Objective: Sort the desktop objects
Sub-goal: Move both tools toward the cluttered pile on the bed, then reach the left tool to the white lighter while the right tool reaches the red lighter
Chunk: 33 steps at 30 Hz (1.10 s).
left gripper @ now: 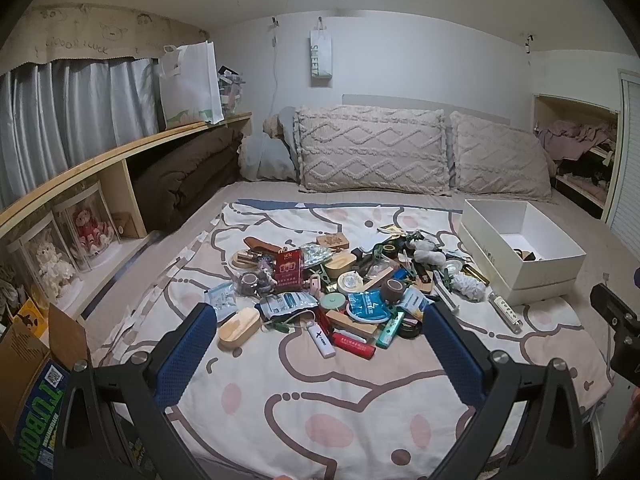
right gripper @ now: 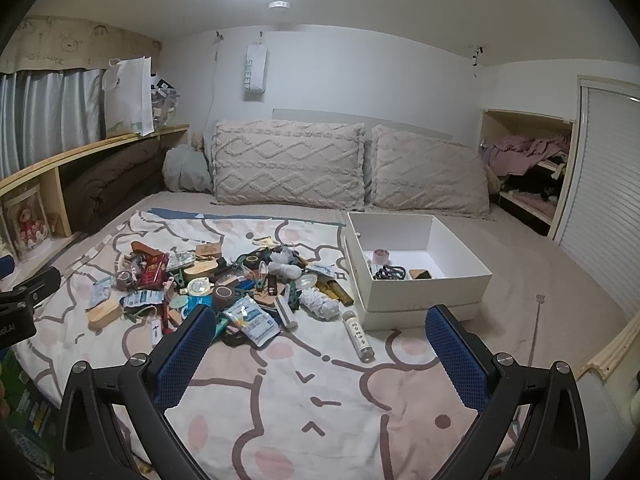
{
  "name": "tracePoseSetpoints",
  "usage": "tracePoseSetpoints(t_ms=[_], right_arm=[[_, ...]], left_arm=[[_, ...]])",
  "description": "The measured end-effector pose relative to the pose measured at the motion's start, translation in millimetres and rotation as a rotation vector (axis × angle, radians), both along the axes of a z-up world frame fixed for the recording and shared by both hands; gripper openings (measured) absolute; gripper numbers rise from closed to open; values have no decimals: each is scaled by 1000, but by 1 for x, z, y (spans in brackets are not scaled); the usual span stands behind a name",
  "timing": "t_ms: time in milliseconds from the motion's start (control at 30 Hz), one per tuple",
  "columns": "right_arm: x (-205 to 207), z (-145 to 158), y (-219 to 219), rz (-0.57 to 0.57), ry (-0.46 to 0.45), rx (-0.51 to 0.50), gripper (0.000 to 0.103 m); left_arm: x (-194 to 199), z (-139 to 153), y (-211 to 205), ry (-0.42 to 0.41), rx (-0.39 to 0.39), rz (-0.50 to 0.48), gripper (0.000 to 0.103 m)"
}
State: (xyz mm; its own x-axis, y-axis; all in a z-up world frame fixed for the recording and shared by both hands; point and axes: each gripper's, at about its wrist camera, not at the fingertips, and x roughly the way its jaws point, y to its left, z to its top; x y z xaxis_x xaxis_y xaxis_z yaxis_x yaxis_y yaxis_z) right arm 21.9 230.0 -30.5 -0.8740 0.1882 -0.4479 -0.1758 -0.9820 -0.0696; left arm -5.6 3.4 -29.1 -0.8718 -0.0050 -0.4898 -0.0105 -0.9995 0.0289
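A: Nearest us, left gripper (left gripper: pixel 320 336), blue pads (left gripper: pixel 184 356) spread wide, nothing between them. Right gripper (right gripper: pixel 320 336) same: pads (right gripper: pixel 456 352) far apart, empty, touching nothing.

B: Agreed. Both hang above the cartoon blanket (left gripper: pixel 340 400), short of the pile (left gripper: pixel 340 280). Where is the stuff?

A: Heaped mid-bed. The white box (right gripper: pixel 420 280) sits just right of it with a few items inside already, so we judge sorting is barely started.

B: Handling?

A: Mostly light small things, we think. Red lighter (left gripper: pixel 354 345) and white lighter (left gripper: pixel 322 338) lie on the near edge: hard, smooth, maybe slippery, so pinch across the short sides. Foil sachets (left gripper: pixel 286 304) are thin and floppy; take an edge.

B: The glass tube (right gripper: pixel 360 336)?

A: Lies apart from the pile, just in front of the box. We think it's fragile and could roll; grip mid-length, gently.

B: Wooden block (left gripper: pixel 239 326)?

A: Stiff, easy, grab across its width.
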Motion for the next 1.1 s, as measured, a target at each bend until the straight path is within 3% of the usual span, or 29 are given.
tracePoseSetpoints(t_ms=[600, 1100], right_arm=[[-23, -26, 5, 9, -69, -38, 103], [-58, -70, 14, 18, -182, -77, 103]], left_arm=[[-28, -21, 4, -70, 10, -23, 103], [-62, -66, 5, -160, 37, -79, 103]])
